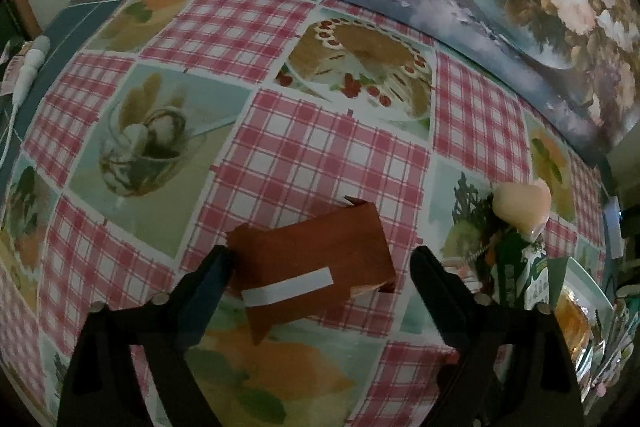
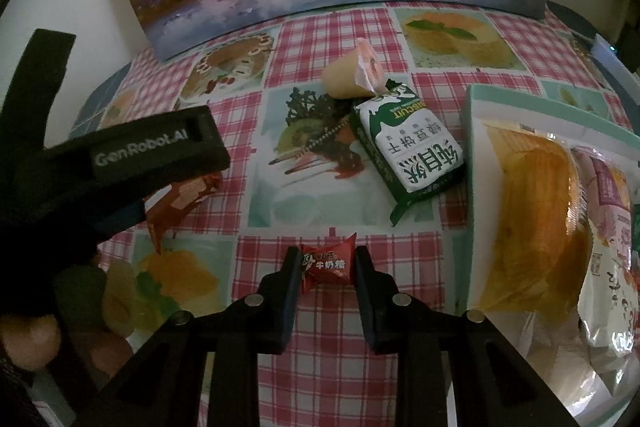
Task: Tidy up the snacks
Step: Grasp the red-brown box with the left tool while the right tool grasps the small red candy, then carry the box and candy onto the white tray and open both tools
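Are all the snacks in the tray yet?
Not yet. Some packets already sit in the tray. The right gripper is shut on a red candy. The left gripper is open around a brown packet. The green biscuit pack and jelly cup wait on the table.

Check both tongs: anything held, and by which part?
Right tongs: shut on the red milk candy, gripped across its wrapped body. Left tongs: open around the brown snack packet, not gripping.
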The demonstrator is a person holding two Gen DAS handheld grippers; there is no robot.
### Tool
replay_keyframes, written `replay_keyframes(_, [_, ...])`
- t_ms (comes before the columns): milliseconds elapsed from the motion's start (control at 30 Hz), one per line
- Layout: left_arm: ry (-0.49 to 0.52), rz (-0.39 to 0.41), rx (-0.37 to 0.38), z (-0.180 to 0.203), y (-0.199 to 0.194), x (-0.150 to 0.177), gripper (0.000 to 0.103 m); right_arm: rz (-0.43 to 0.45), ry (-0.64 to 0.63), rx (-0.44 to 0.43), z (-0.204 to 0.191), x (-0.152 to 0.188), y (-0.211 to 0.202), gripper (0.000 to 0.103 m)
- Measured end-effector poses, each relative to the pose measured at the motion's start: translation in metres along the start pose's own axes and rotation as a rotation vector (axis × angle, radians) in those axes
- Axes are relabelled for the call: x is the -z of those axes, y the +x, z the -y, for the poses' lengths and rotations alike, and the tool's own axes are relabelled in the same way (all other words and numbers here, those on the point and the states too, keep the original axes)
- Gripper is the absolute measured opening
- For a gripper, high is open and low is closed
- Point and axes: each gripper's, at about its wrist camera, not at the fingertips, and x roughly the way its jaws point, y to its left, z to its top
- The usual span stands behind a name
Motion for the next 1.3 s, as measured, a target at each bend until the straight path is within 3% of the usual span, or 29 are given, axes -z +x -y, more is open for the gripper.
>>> replay_keyframes(33, [0.000, 0.009, -0.003, -0.001, -0.002, -0.001, 0.078, 0.000, 0.002, 0.000, 0.000, 0.000, 0.000, 0.028])
replay_keyframes(200, [-0.012, 0.015, 0.016, -0.007, -0.004, -0.003, 0.071, -0.004, 0.009, -0.002, 0.000, 0.000, -0.001, 0.028])
replay_keyframes(567, [-0.001, 0.007, 0.021, -0.009, -0.025, -0.004, 0.070, -0.003, 0.014, -0.012, 0.000, -0.001, -0.008, 0.028])
replay_keyframes(1033, [0.049, 0.151, 0.025, 0.003, -0.092, -0.007, 0.070, 0.068, 0.051, -0.022, 0.012, -0.013, -0.044, 0.028])
replay_keyframes(1300, [0.097, 0.235, 0.066, 0.021, -0.131, -0.004, 0.070, 0.157, 0.111, 0.030, 0.042, -0.023, -0.084, 0.028])
